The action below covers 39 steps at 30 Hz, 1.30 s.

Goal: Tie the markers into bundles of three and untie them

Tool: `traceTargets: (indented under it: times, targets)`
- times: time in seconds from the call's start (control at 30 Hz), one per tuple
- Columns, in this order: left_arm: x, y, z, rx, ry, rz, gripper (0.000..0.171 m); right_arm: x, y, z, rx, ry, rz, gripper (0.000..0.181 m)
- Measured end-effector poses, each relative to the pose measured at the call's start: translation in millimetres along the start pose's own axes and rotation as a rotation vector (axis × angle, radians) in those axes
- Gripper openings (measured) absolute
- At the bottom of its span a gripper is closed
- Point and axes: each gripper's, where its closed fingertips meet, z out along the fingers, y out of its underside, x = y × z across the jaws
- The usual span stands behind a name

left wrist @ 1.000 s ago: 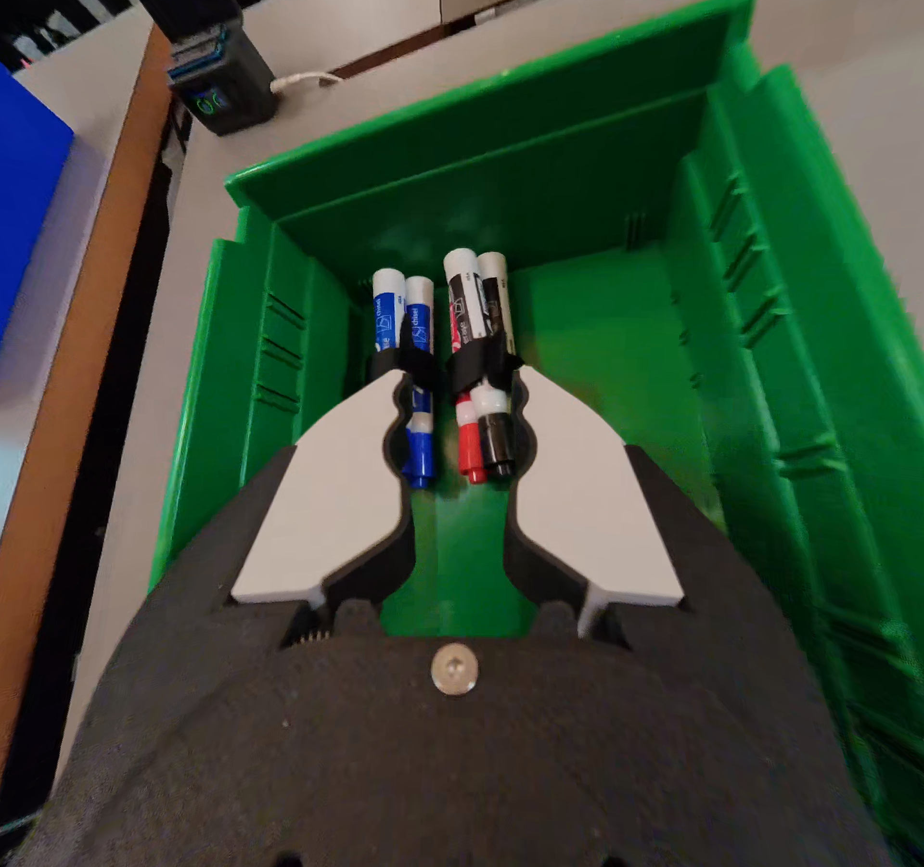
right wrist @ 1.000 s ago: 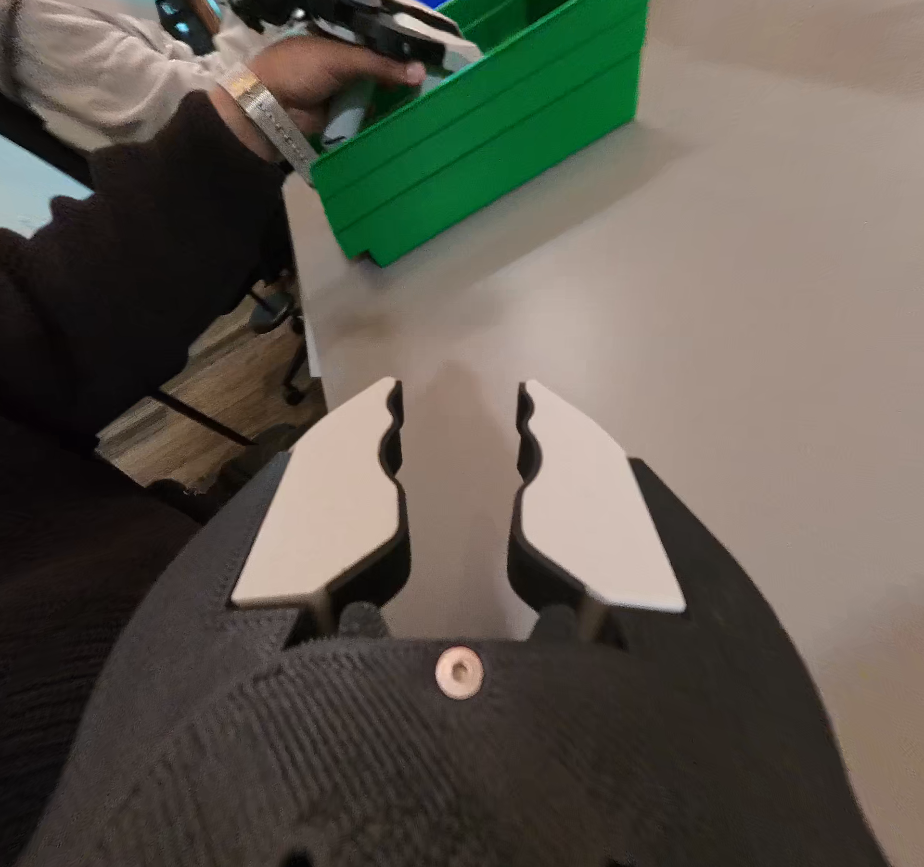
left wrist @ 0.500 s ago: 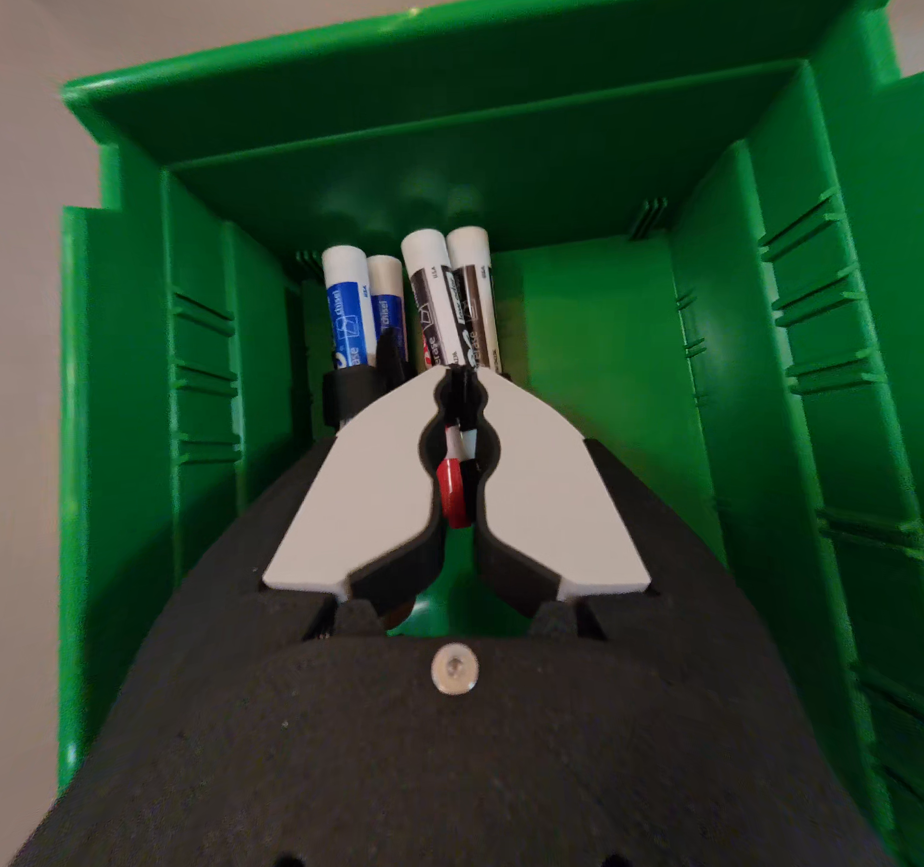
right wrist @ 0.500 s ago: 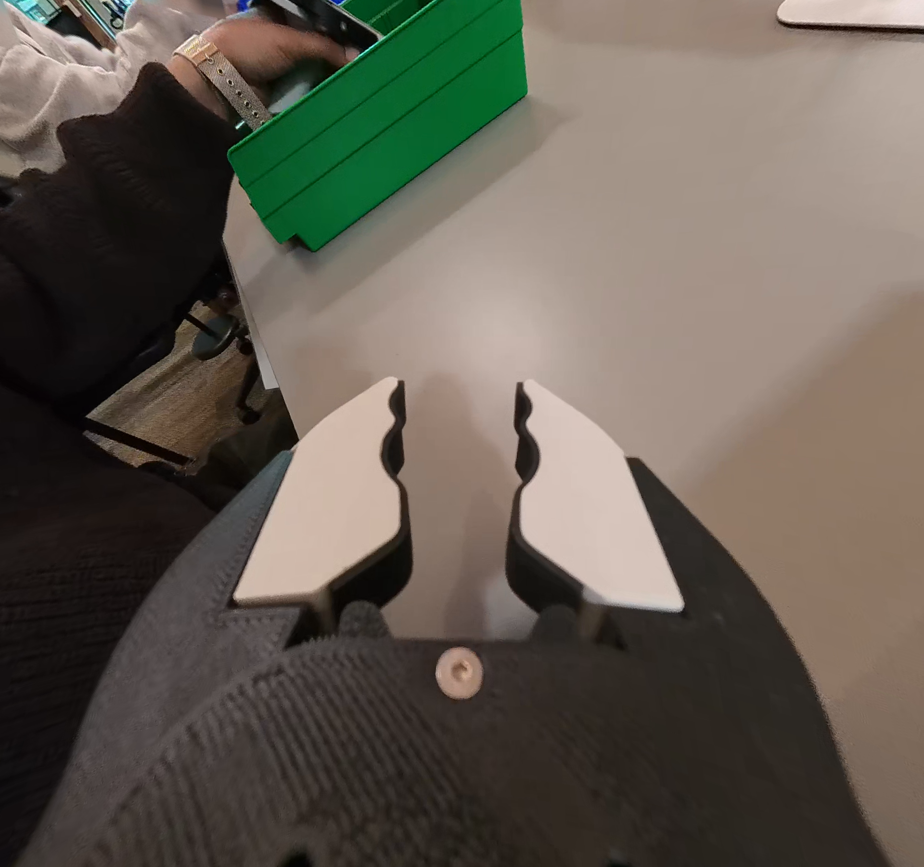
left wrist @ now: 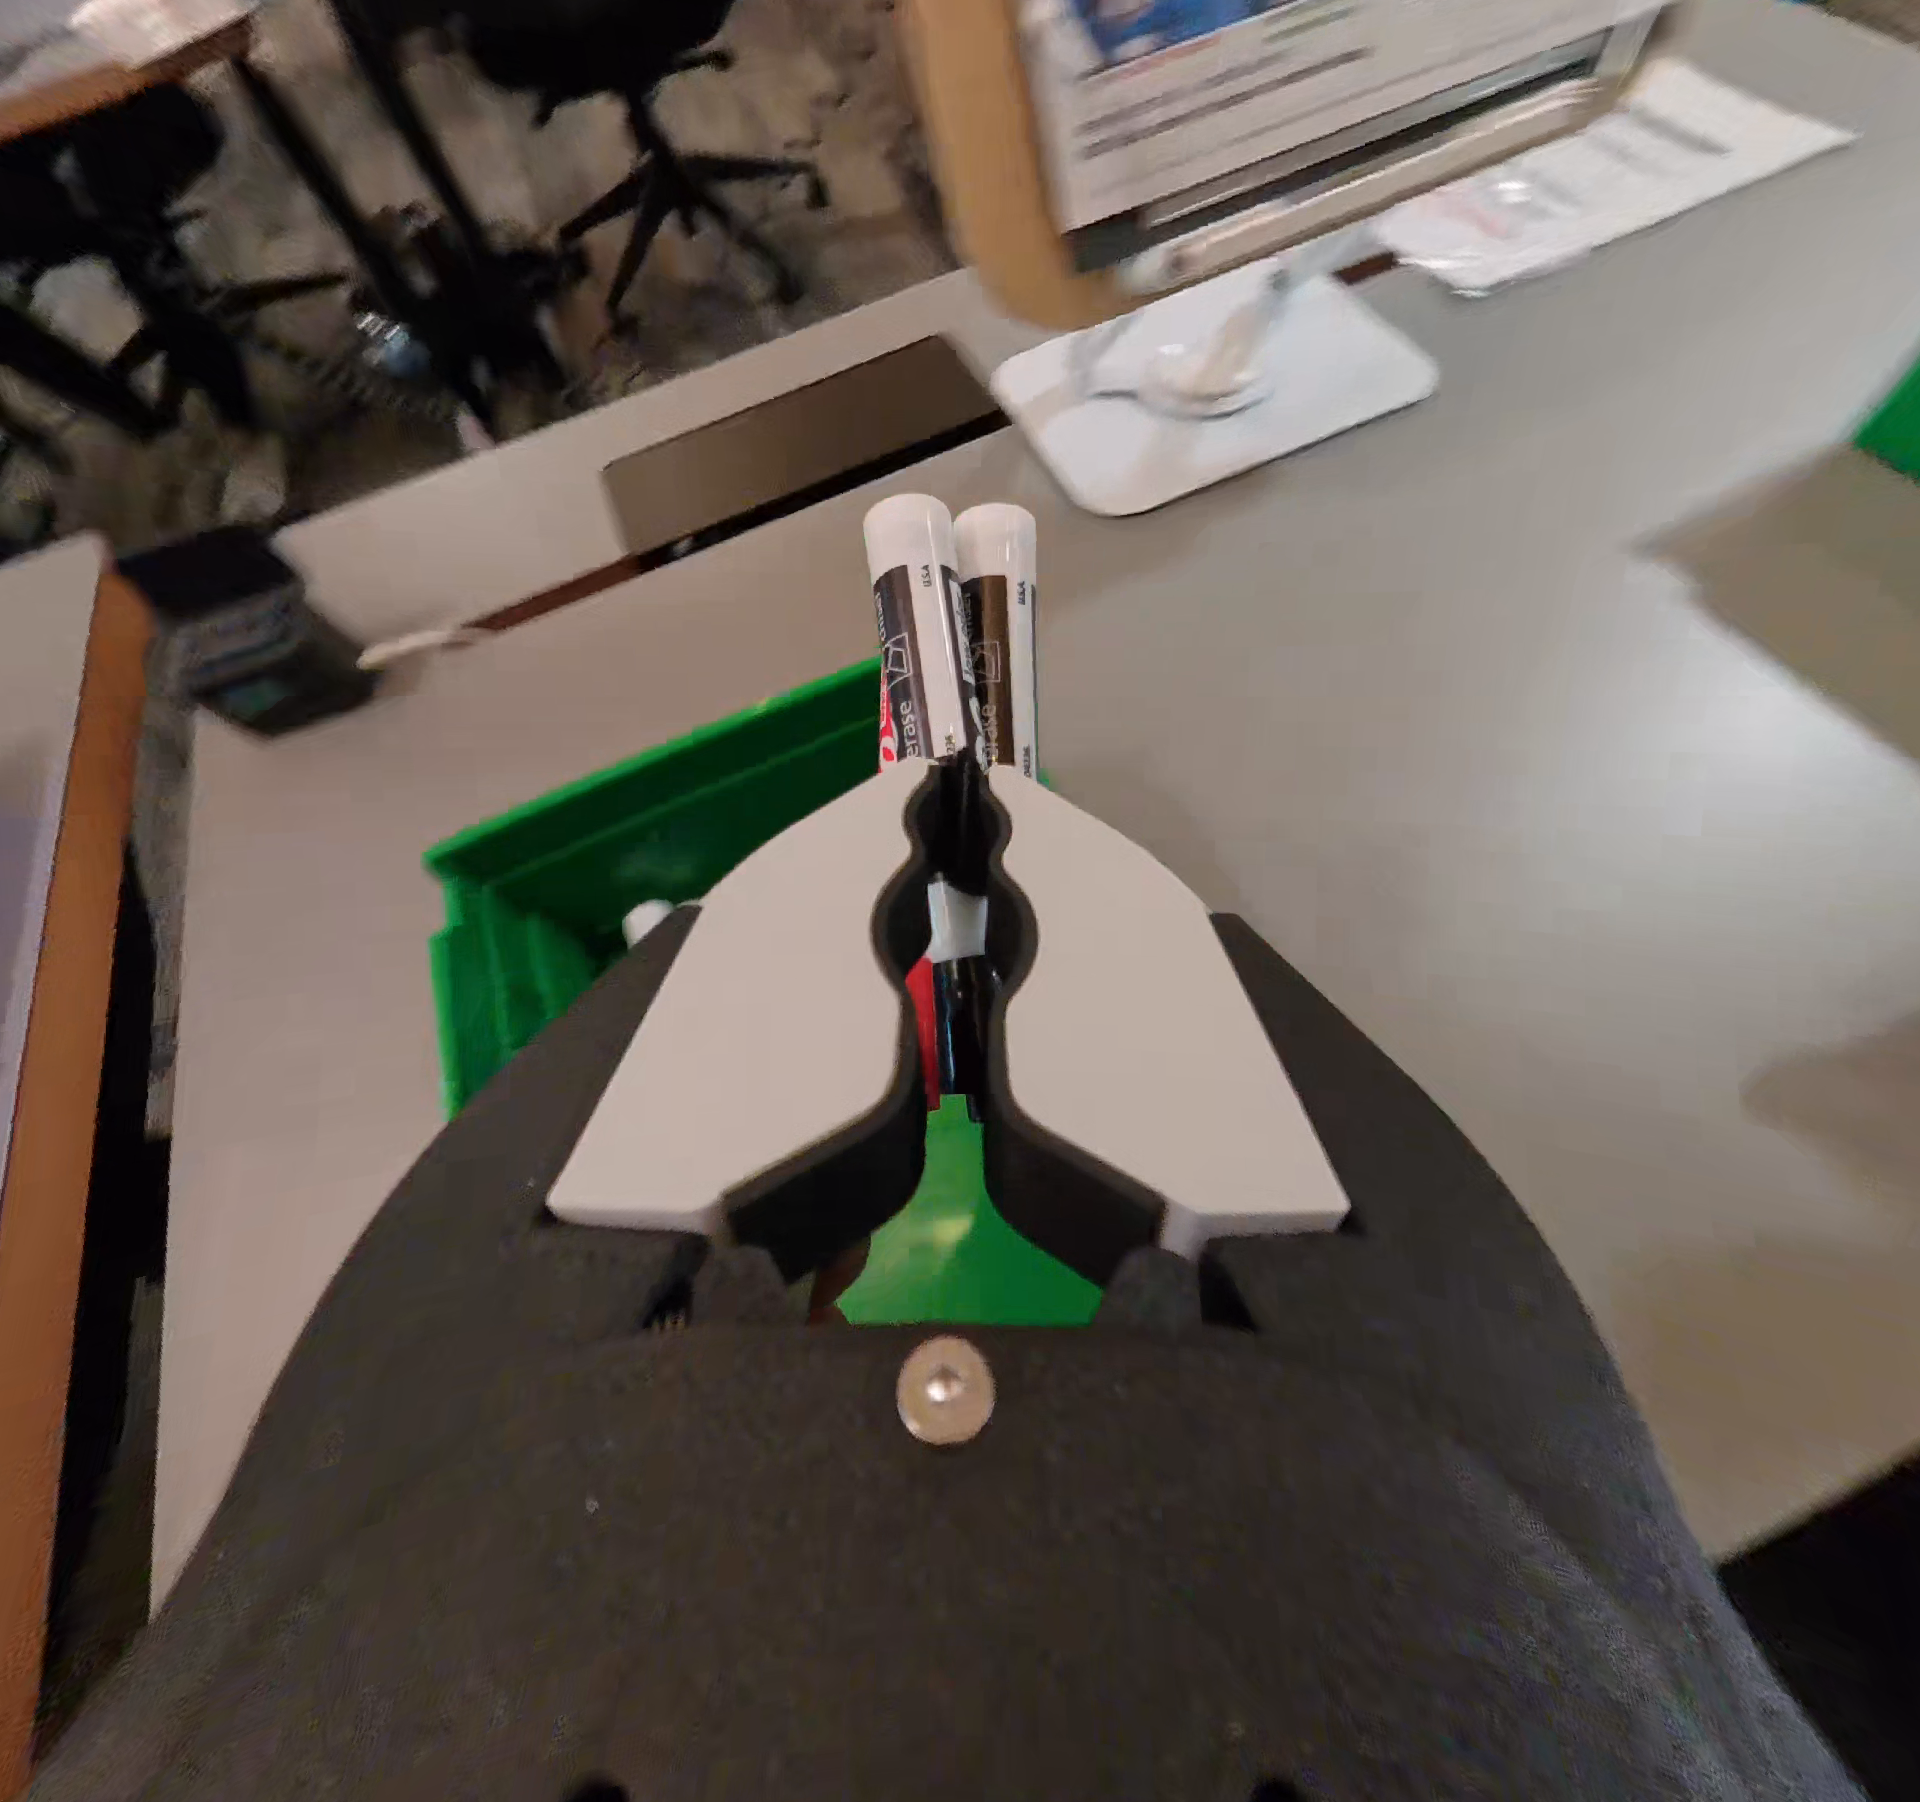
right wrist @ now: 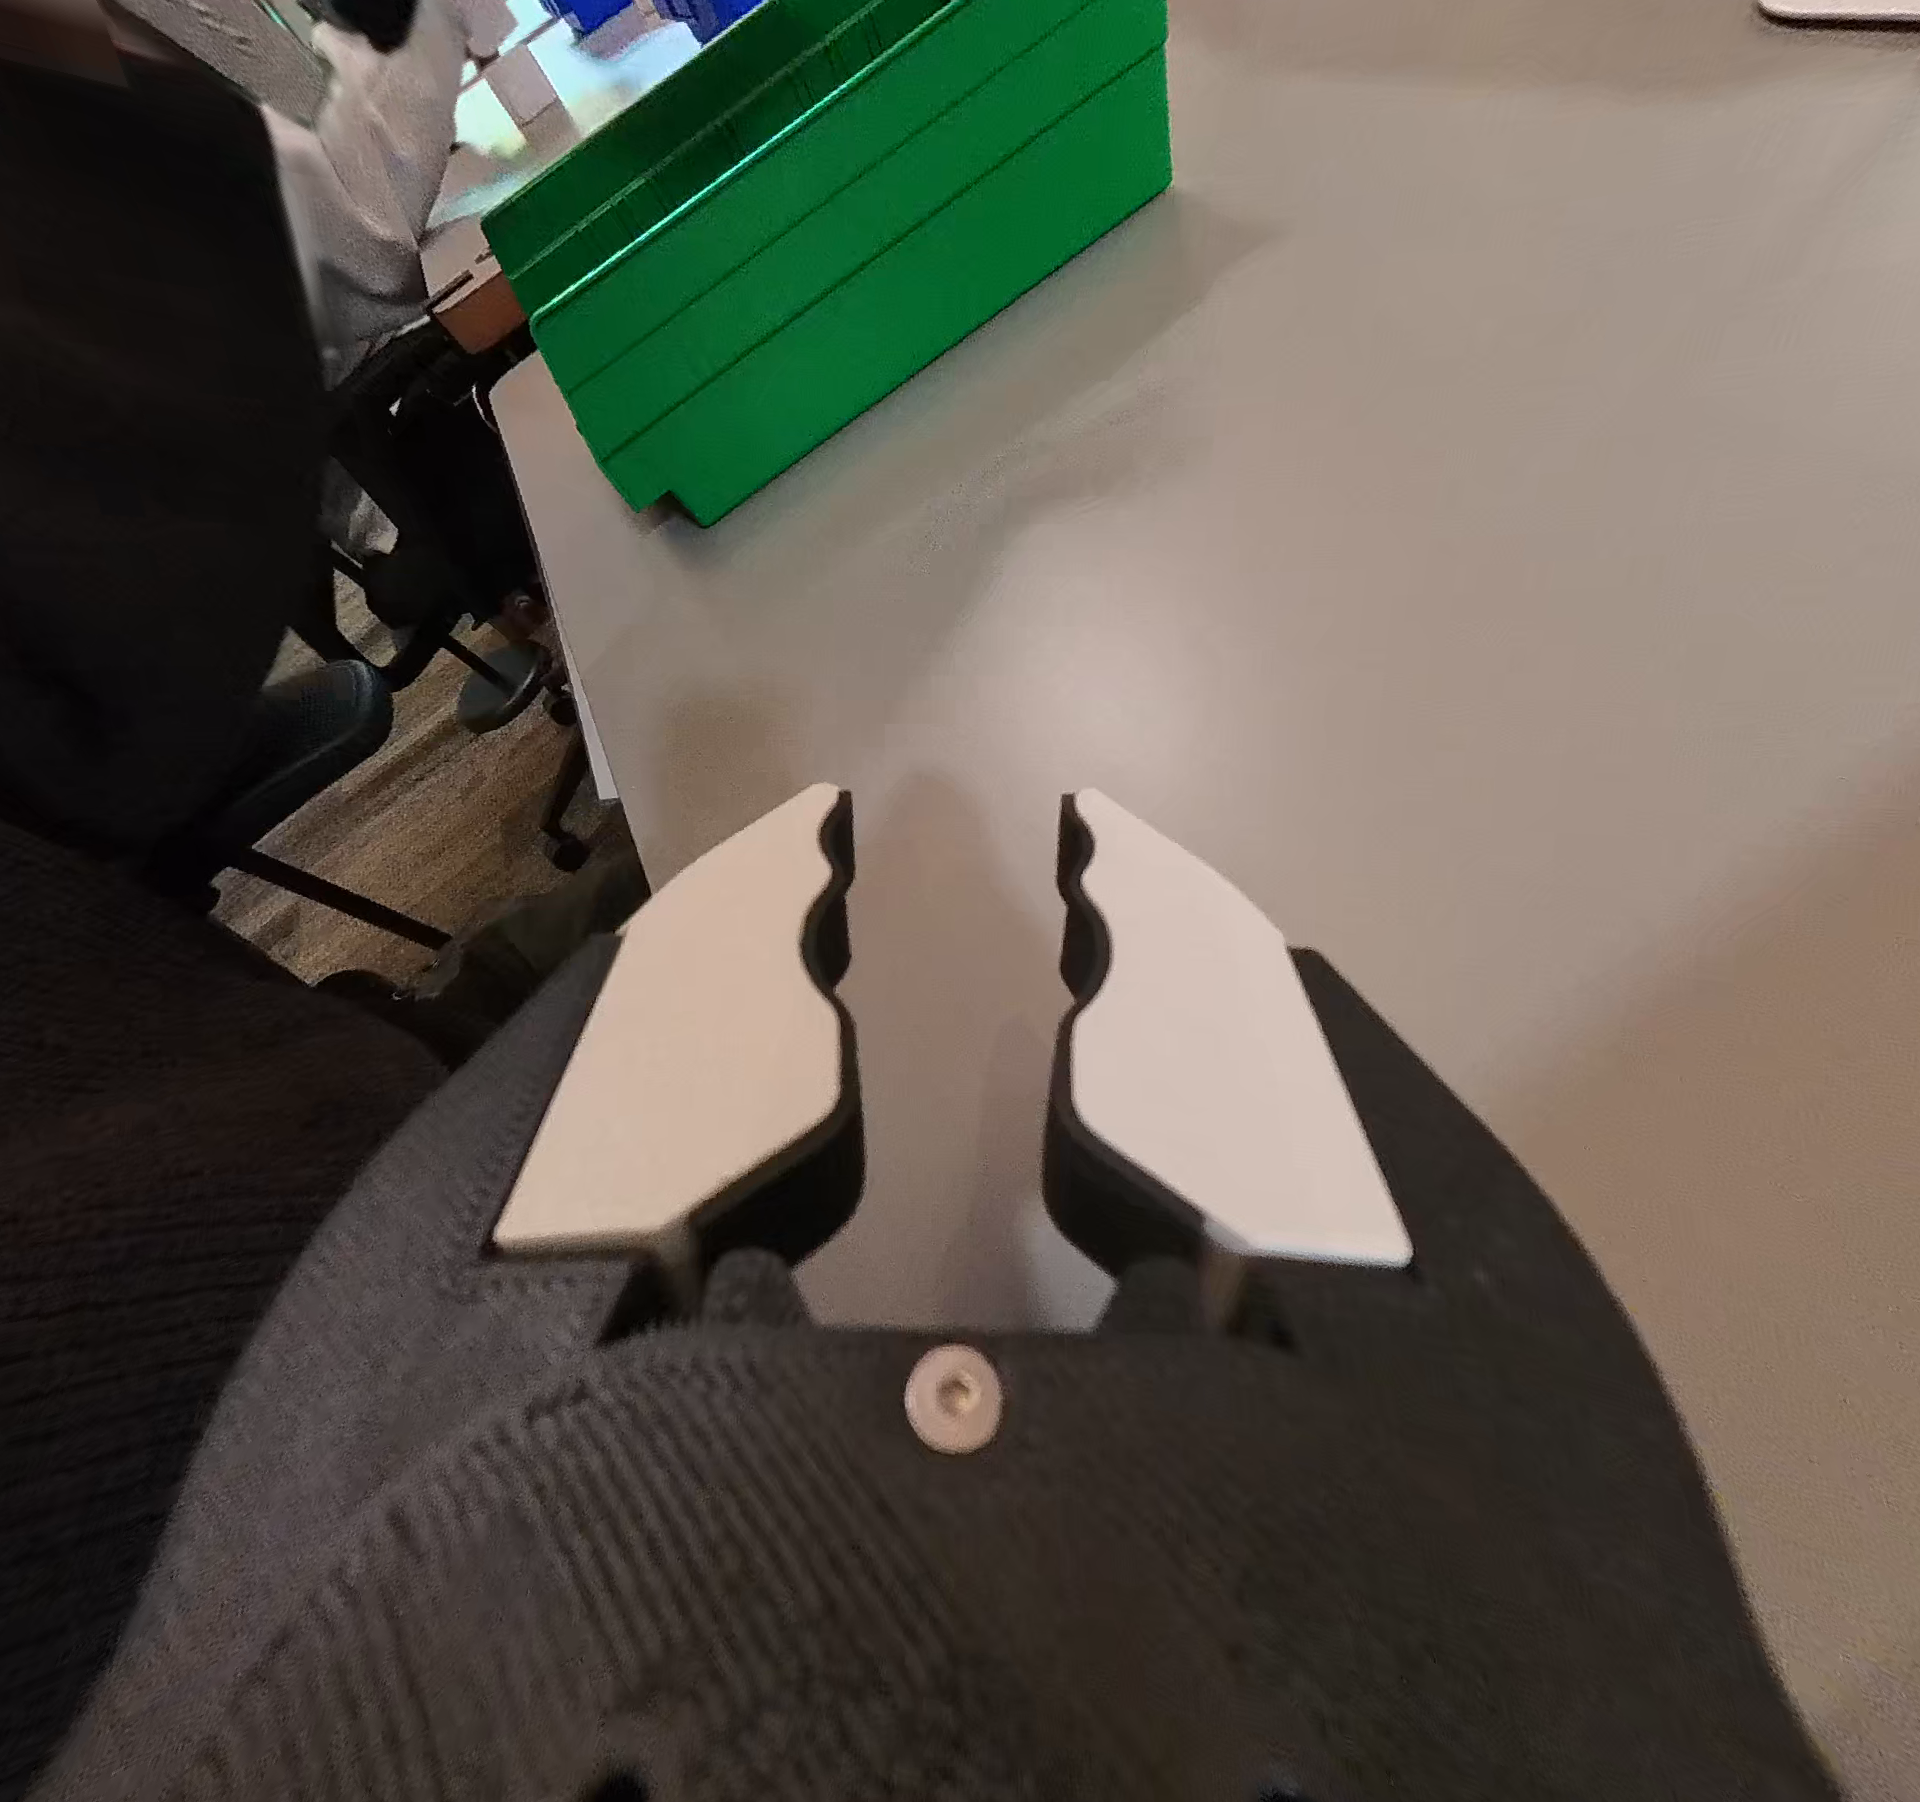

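The right gripper (right wrist: 956,817) sits low in the middle of the frame, its two white fingers (right wrist: 707,1025) apart with nothing between them, over a grey table (right wrist: 1455,609). A green bin (right wrist: 862,298) stands on the table at the upper left.

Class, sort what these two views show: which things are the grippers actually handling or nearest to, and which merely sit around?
Handled or nearest:
- left gripper, shut on the marker pair
- green bin, below it
- right gripper, open

Sitting around:
- grey table
- monitor stand
- papers
- office chair
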Motion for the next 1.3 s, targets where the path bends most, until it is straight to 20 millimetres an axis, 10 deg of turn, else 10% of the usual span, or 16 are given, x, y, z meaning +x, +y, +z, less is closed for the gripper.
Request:
traceTargets:
  times: [0.23, 0.57, 1.3]
  targets:
    - [136, -31, -2, 0.045, 0.329, 0.196, 0.008, 5, -7, -7, 0.03, 0.049, -0.072, 0.038]
    - [283, -2, 32, 0.011, 0.717, 0.233, 0.008, 3, -44, -30, 0.302, -0.165, 0.248, 0.061]
    - [381, 5, 34, 0.019, 0.934, 0.302, 0.007, 25, -57, -84, 0.591, -0.208, 0.547, 0.064]
